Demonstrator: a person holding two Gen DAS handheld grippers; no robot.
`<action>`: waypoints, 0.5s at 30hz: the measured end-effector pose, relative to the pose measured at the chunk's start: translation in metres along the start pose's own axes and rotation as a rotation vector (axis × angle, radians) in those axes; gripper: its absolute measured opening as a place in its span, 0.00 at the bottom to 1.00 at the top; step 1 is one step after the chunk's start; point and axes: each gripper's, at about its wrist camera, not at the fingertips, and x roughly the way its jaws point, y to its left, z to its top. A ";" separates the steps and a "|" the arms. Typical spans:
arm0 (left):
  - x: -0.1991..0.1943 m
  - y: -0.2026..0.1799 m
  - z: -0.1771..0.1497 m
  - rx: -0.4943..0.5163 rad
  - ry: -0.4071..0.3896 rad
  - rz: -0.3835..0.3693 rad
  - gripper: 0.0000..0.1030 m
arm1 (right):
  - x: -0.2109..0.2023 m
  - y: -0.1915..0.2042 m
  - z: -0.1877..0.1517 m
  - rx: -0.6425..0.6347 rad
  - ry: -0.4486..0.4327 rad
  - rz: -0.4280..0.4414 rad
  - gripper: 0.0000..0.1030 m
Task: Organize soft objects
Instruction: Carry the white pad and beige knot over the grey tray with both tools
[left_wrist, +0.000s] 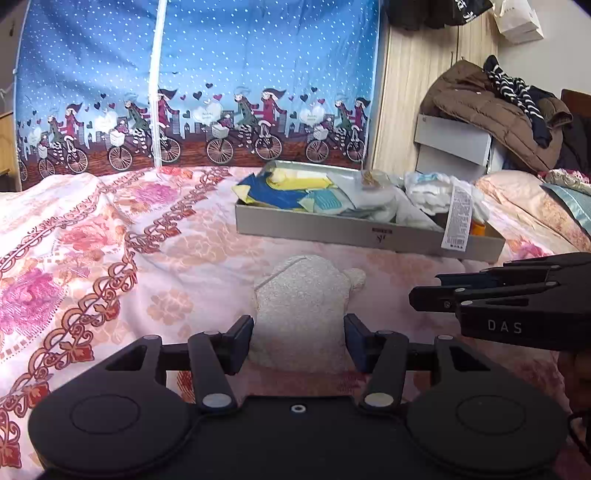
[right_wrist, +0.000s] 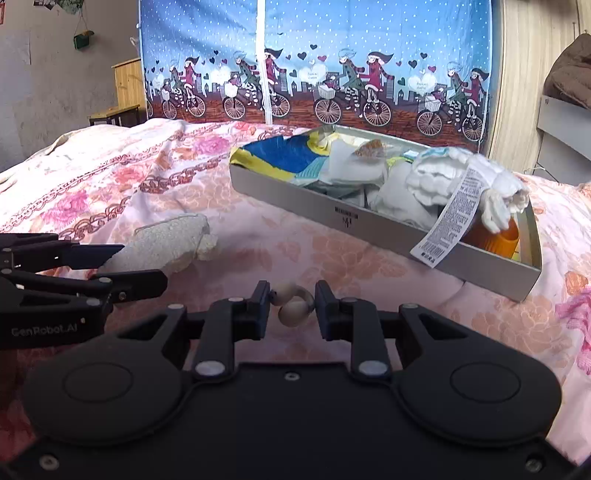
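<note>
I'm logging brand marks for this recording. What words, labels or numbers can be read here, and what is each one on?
"DAS": white letters on the side of the right gripper.
"GenRobot.AI": faint letters on the side of the left gripper.
Small dark logo and a line of print on the grey box: too small to read.
Long white label hanging over the box edge: dense print and a barcode, too small to read.

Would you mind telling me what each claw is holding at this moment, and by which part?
Left claw grips the cream plush pouch by its near end; right claw pinches a small beige ring-shaped piece across its sides.
</note>
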 end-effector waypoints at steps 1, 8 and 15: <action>-0.001 0.000 0.001 -0.004 -0.011 0.008 0.53 | -0.001 -0.001 0.001 0.000 -0.010 -0.001 0.18; -0.007 0.004 0.010 -0.070 -0.072 0.040 0.53 | -0.010 -0.015 0.015 0.010 -0.119 -0.044 0.18; 0.017 0.000 0.059 -0.112 -0.153 0.003 0.54 | -0.003 -0.033 0.034 -0.008 -0.195 -0.108 0.18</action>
